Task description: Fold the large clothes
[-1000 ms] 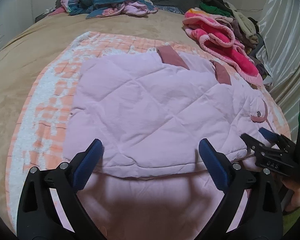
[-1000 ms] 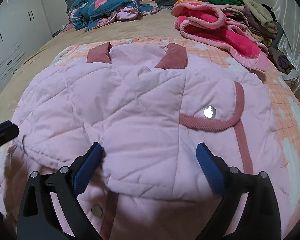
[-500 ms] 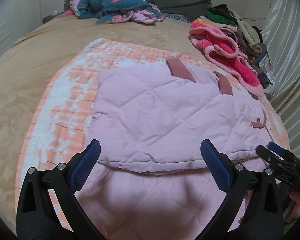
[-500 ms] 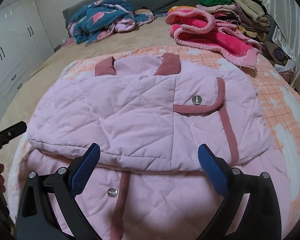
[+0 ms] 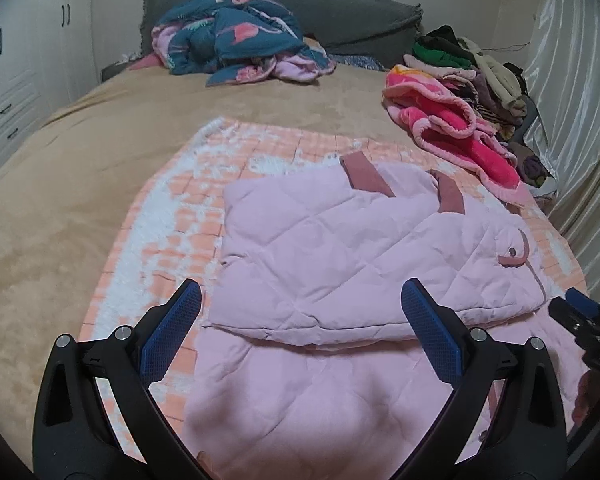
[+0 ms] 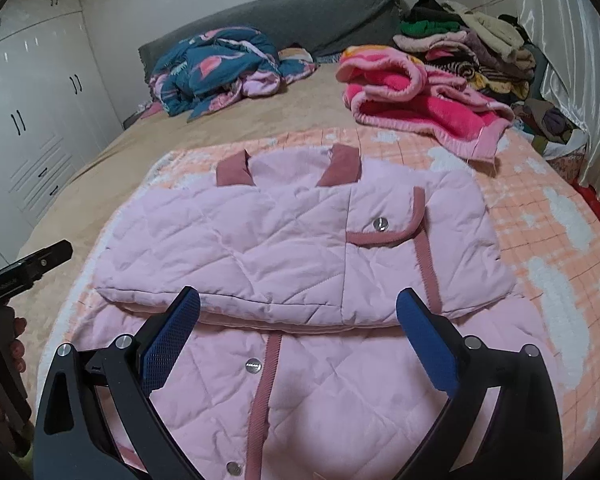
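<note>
Jacket (image 5: 340,264) first: from our left wrist view the pink quilted coat lies on the orange-and-white checked blanket (image 5: 172,216) spread over the tan bed (image 5: 80,152). Its far half is doubled back over the near half, and the two dusty-rose cuffs (image 5: 366,174) stick out past the far edge. We judge the sleeves were tucked inside so the bundle keeps a plain rectangular outline. Our left gripper (image 5: 300,328) hovers above the fold's near edge with its blue pads spread wide and nothing between them. The blanket gives us a flat working patch, well apart from the teal bedding heap (image 5: 236,40) by the headboard and the stack of other clothes (image 5: 460,80) on the right. The tip of our right gripper (image 5: 580,320) peeks in at the right edge, beside the coat's corner.

From our right wrist view the same coat (image 6: 300,248) fills the middle. The pocket flap with its snap (image 6: 380,223) faces up on the folded layer, and the rose placket (image 6: 266,376) with more snaps runs down the near layer toward us. Our right gripper (image 6: 298,332) is likewise spread apart and empty, poised over the fold line. Our left gripper (image 6: 28,268) shows at the far left, off the garment. We judge that one fold is laid and another is still needed to make it compact.
</note>
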